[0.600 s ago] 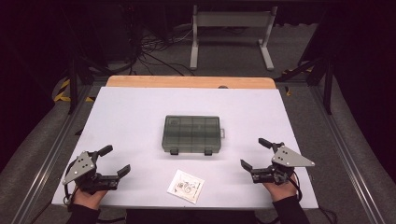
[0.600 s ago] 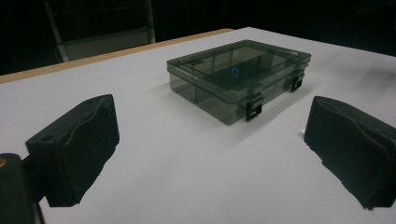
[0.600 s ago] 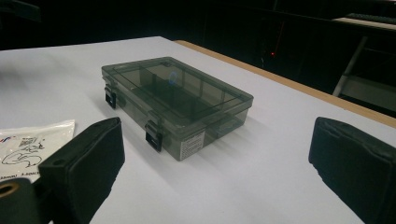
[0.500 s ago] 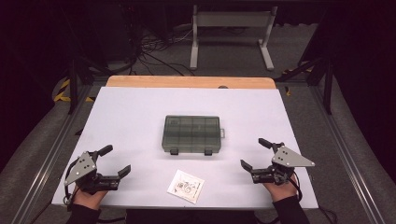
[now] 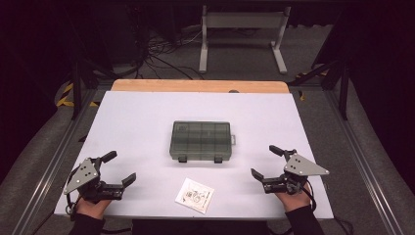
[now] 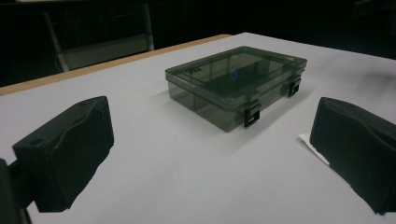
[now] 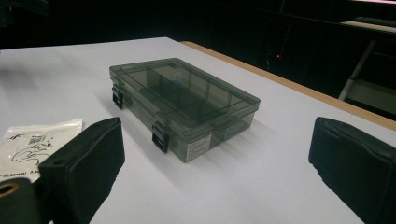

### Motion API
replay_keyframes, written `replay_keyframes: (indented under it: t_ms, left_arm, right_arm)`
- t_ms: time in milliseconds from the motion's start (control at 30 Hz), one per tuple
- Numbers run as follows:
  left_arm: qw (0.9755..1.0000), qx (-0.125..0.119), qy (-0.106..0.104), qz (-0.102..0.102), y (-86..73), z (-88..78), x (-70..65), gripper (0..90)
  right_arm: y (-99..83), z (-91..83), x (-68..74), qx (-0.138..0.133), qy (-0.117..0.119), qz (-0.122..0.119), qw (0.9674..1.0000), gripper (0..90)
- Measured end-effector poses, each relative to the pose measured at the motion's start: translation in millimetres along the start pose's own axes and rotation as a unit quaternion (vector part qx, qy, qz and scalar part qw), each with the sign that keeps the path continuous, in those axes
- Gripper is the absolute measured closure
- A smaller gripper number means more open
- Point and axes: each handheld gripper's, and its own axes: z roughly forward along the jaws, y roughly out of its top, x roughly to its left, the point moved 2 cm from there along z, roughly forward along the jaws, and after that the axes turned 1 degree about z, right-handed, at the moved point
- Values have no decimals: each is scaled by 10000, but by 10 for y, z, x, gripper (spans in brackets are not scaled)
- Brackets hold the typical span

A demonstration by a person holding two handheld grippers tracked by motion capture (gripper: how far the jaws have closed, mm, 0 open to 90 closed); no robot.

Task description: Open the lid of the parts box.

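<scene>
Here, a closed box (image 5: 201,141) (smoky, see-through), packet (image 5: 195,195) just in front, left gripper (image 5: 119,169) and right gripper (image 5: 268,162) either side, jaws apart.

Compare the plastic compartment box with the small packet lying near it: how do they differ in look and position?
The compartment box is a dark, see-through, rigid case with two black latches, lid shut; the packet is a flat white pouch with dark print. The box sits mid-table and square to its edges, while the packet lies nearer the person's edge, turned at an angle. The box is clearly larger and taller. Both rest on the white table, apart from each other and untouched by either gripper.
</scene>
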Motion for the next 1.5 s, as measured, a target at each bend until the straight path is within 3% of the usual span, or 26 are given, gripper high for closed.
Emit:
replay_keyframes:
  t_ms: [367, 600, 1500]
  left_arm:
    - [10000, 47, 43, -40, -12, 6, 0, 10]
    - [9999, 152, -77, 28, 8, 41, -7, 12]
    - [9992, 178, -332, 118, 247, 465, -63, 20]
  right_arm:
    - [5, 0, 6, 13, 36, -16, 10000, 42]
    - [16, 25, 17, 17, 67, -4, 10000, 43]
    - [240, 428, 95, 109, 434, -28, 9990, 30]
